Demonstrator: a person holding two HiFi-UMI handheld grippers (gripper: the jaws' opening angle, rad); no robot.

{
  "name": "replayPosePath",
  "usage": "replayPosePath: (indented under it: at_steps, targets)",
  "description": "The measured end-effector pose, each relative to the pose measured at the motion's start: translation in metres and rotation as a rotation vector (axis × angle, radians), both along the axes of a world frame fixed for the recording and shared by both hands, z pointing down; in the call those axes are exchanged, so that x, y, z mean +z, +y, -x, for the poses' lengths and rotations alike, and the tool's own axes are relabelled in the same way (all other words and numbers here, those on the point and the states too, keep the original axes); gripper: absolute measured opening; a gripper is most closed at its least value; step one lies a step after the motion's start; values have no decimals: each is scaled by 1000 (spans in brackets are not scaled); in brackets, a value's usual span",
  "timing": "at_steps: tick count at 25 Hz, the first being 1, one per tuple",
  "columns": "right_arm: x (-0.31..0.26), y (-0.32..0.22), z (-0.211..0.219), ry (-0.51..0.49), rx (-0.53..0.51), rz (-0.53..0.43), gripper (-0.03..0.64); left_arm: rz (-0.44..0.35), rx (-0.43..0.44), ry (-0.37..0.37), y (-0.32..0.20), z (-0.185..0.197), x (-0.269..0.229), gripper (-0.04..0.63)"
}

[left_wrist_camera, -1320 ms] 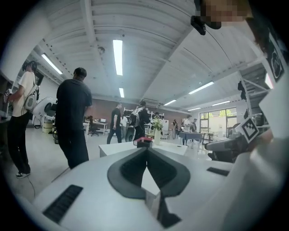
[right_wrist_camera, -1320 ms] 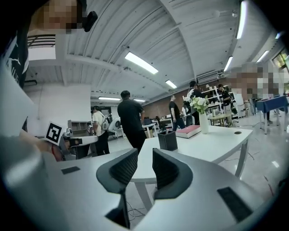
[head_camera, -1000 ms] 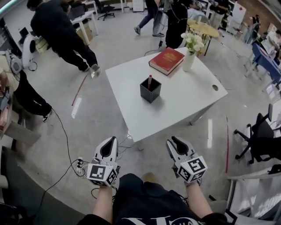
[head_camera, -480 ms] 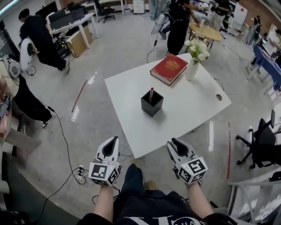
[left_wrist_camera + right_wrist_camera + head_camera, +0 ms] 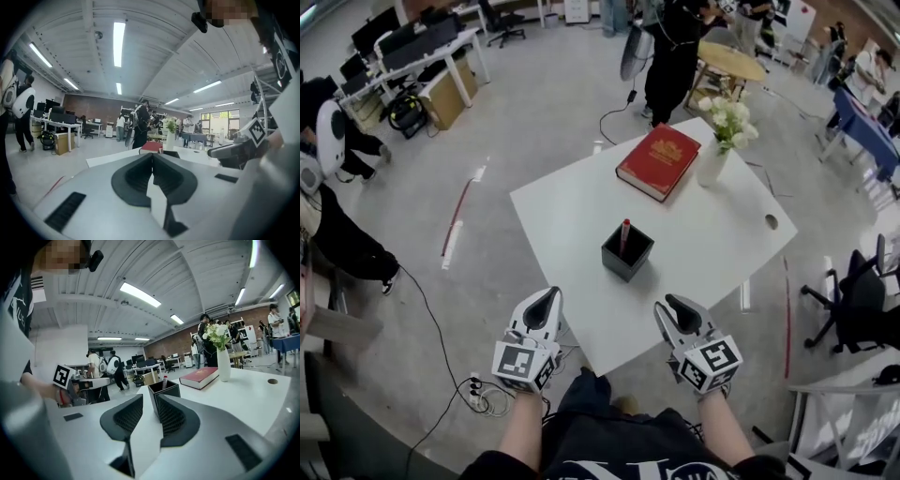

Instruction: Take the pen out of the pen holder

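Observation:
A black square pen holder (image 5: 627,253) stands in the middle of the white table (image 5: 572,211). One pen with a red cap (image 5: 624,229) sticks up out of it. My left gripper (image 5: 549,296) hovers at the table's near edge, left of the holder, jaws shut and empty. My right gripper (image 5: 672,305) hangs over the near edge to the holder's right, open with nothing between its fingers. In the right gripper view the holder (image 5: 165,389) and pen (image 5: 164,380) show just beyond the open right gripper (image 5: 150,401).
A red book (image 5: 659,161) and a white vase of flowers (image 5: 712,157) sit at the table's far side. A cable hole (image 5: 772,222) is near the right edge. Black office chair (image 5: 858,305) at right, cables and a power strip (image 5: 478,392) on the floor at left, people behind.
The table and pen holder have drawn nearer in the head view. Both grippers now reach the table's near edge. People in the background have walked off to the left.

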State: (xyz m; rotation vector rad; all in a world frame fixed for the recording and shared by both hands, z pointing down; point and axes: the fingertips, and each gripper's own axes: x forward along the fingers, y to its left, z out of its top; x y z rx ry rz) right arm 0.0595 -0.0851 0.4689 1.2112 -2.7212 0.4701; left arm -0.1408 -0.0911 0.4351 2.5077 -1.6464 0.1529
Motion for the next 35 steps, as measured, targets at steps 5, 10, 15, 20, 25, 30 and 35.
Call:
replayPosePath:
  at_steps: [5,10,15,20,25,30,35]
  targets:
    - [-3,-34,10,1,42,-2,110,7,46,3,-41,9,1,5]
    - [-14,-62,17,6,91,-22,110,1,121,11,-77,6,-4,4]
    - [-20,-89,26,54,93,-48,112,-4,171,30,-104,-1,-3,4]
    - [-17,-109,41,149,4,-62,112,23,163,52,-119,-10,10,5]
    - [-9,-138,51,198,-73,-52,115,44,97,65,-133,-8,20,5]
    - [-6,-160,61,247,-175,-56,121,53,41,66,-140,-8,24,5]
    - [5,-175,73,286,-267,-15,141,75,11,64,-144,-12,33,5]
